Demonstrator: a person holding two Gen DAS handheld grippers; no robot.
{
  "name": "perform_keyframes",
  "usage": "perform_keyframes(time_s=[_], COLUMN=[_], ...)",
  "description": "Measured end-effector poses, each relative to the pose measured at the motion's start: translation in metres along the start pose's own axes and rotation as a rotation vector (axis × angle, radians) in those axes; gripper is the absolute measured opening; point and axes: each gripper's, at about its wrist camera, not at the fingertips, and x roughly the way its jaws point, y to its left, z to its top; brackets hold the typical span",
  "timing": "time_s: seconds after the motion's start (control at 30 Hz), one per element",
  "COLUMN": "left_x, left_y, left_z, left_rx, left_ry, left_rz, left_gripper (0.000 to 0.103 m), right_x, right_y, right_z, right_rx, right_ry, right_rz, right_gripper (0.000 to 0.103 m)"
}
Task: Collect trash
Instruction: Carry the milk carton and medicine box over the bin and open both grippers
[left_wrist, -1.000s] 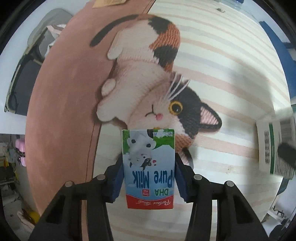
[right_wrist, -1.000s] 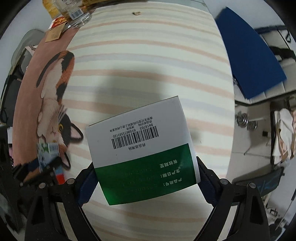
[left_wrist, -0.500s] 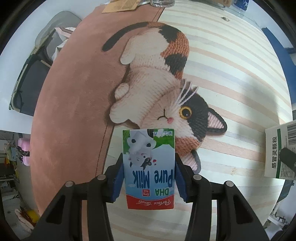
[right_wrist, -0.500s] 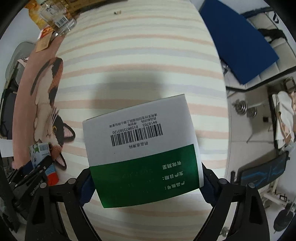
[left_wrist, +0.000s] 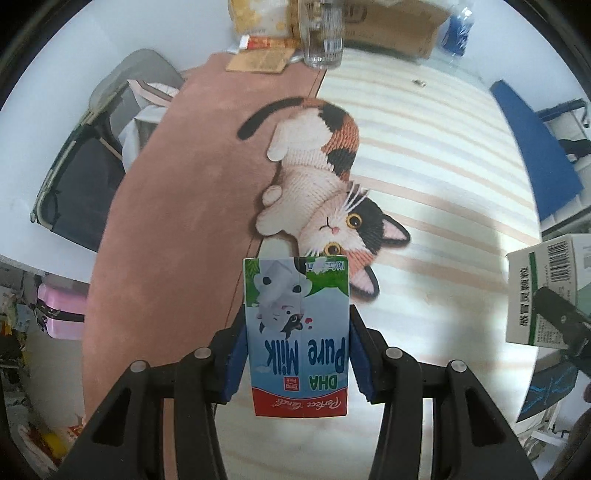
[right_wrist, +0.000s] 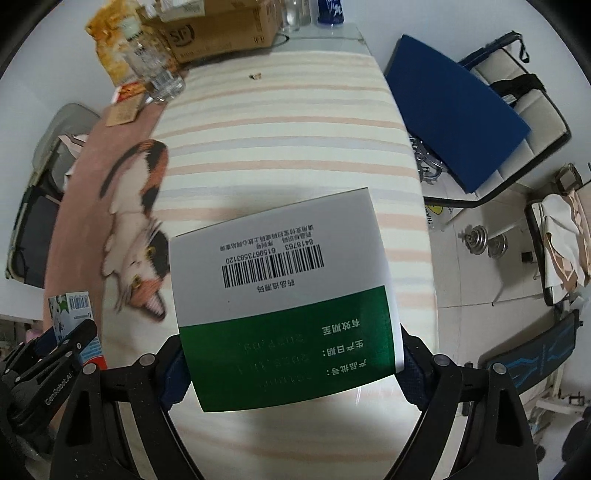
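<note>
A small blue, green and red milk carton (left_wrist: 297, 332) labelled "Pure Milk" hangs above the table, and my left gripper (left_wrist: 295, 328) is shut on its two sides. In the right wrist view a wide white and green box (right_wrist: 280, 295) with a barcode sits tilted between the blue pads of my right gripper (right_wrist: 291, 354), which grips its sides. Both are held clear of the striped cloth (right_wrist: 280, 140). The box (left_wrist: 535, 280) also shows at the right edge of the left wrist view. The carton (right_wrist: 70, 306) shows at the lower left of the right wrist view.
The table carries a striped cloth with a calico cat picture (left_wrist: 325, 177) and a pink-brown mat (left_wrist: 177, 221). At its far end stand a glass (left_wrist: 321, 33), a cardboard box (right_wrist: 221, 29) and a snack bag (right_wrist: 114, 44). A blue panel (right_wrist: 454, 122) and dumbbells (right_wrist: 484, 243) lie to the right.
Both grippers have risen with their loads, so the table looks smaller and its far end with the glass and cardboard box has come into view. Both grips are unchanged.
</note>
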Motion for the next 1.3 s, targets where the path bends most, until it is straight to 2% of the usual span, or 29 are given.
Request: perform_keyframes(time_s=[0.13,0.33,0.43,0.57,0.67,0.77,0.93,1.03,1.17,1.3], left_x=[-0.034,-0.088,-0.113,-0.128,-0.133,-0.133,-0.109,-0.071,-0.009,0.077], left_y=[0.015,0.048,0.071,0.106,0.134,0.152,0.167,0.175,0.176,0.169], left_z=[-0.027,-0.092,-0.141,-0.199,-0.254,-0.296,-0.359,-0.391,-0.428,-0.449], left_rx=[0.008,0.04,0.073,0.111,0.148,0.176,0.213,0.184,0.161,0.118], left_ry=[-0.046,-0.114,-0.155,-0.165,-0.133,-0.09,0.001,0.094,0.192,0.286], left_rz=[-0.028,-0.096,-0.129,-0.157,-0.185,-0.194,-0.195,-0.198,-0.207,-0.228], left_gripper=[0.045,0.045,0.045,0.045,0.045,0.045,0.045,0.045,0.045,0.046], right_x=[-0.039,-0.096,-0.128,-0.153,-0.167,-0.169,-0.147,-0.113,-0.039,0.044], right_y=[0.002,0.017,0.033,0.05,0.067,0.08,0.094,0.095,0.088,0.077], right_z=[-0.046,-0.135,-0.199,-0.28,-0.359,-0.423,-0.519,-0.57,-0.627,-0.662], right_rx=[0.027,0.046,0.06,0.097,0.14,0.176,0.197,0.231,0.27,0.299], right_ry=[-0.032,-0.089,-0.136,-0.156,-0.14,-0.093,0.007,0.082,0.179,0.236], right_rz=[0.026,0.038,0.021,-0.032,-0.074,-0.078,-0.062,0.003,0.089,0.152], right_gripper=[0.091,0.091,0.091,0.091,0.091,0.091,0.091,0.091,0.091,0.091])
